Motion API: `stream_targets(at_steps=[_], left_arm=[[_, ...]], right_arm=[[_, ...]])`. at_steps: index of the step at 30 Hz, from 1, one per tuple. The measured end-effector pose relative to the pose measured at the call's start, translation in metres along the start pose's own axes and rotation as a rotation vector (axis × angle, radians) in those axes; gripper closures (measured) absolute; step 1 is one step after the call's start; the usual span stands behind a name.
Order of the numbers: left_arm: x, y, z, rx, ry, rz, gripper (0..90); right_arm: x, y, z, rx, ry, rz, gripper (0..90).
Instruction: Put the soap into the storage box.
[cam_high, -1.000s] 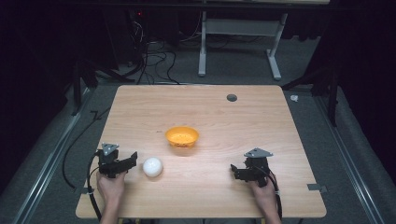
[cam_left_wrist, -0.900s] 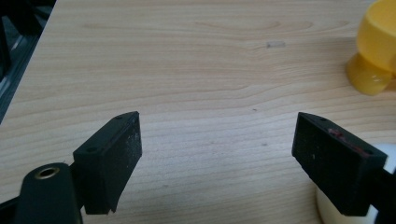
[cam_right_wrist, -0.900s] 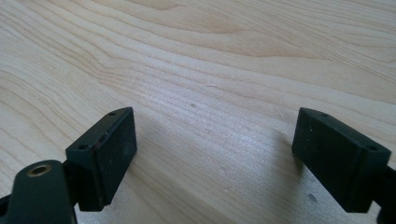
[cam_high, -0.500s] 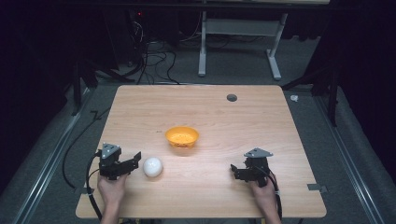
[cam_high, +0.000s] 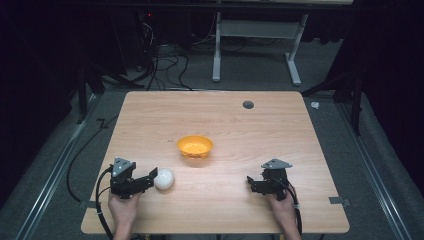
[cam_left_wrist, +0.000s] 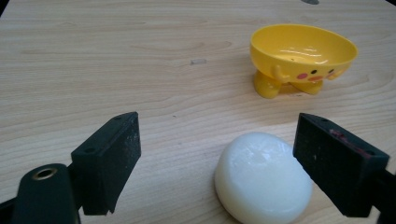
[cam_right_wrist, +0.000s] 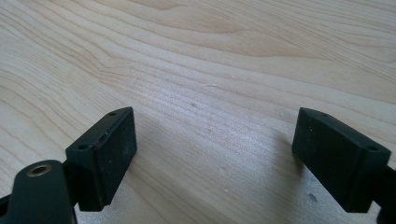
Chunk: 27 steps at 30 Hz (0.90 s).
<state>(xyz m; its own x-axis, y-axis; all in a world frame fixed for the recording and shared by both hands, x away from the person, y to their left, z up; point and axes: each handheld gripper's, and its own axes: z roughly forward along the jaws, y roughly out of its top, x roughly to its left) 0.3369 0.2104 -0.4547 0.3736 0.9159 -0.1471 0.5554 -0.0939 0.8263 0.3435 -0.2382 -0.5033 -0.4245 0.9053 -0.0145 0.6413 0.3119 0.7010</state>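
Ball (cam_left_wrist: 263, 176) between spread left claw (cam_left_wrist: 224, 163) jaws — nearer one jaw.

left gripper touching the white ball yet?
Cannot tell. In the left gripper view the white ball sits between the open jaws of the left gripper, clear of one jaw but hard against the other; no view shows a gap or contact plainly.

My tabletop (cam_left_wrist: 116, 70) is pale wood-grain, smooth, low sheen. White ball (cam_left_wrist: 263, 177) between my left gripper (cam_left_wrist: 217, 168) jaws looks waxy, soft-glossy, slightly dimpled. Yellow bowl (cam_left_wrist: 303, 51) is shiny moulded plastic. My jaws are matt black plastic, a bit scuffed; right gripper (cam_right_wrist: 215, 163) same. Floor (cam_high: 60, 150) grey carpet, rough.
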Motion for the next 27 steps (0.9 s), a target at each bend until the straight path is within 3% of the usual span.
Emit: stream_targets(at_steps=[12,16,20,27], left_arm=[[-0.021,-0.005,0.002,0.006,-0.021,0.034,14.9],[-0.03,-0.008,0.008,0.036,0.001,0.072,14.4],[-0.032,-0.011,0.013,0.051,0.002,0.061,13.7],[-0.039,-0.016,0.027,0.101,0.017,0.083,11.0]], right_arm=[[0.0,0.0,0.0,0.0,0.0,0.0,14.6],[0.0,0.0,0.0,-0.001,-0.001,0.0,14.6],[0.0,0.0,0.0,-0.001,0.0,-0.001,14.6],[0.0,0.0,0.0,0.0,0.0,0.0,14.6]])
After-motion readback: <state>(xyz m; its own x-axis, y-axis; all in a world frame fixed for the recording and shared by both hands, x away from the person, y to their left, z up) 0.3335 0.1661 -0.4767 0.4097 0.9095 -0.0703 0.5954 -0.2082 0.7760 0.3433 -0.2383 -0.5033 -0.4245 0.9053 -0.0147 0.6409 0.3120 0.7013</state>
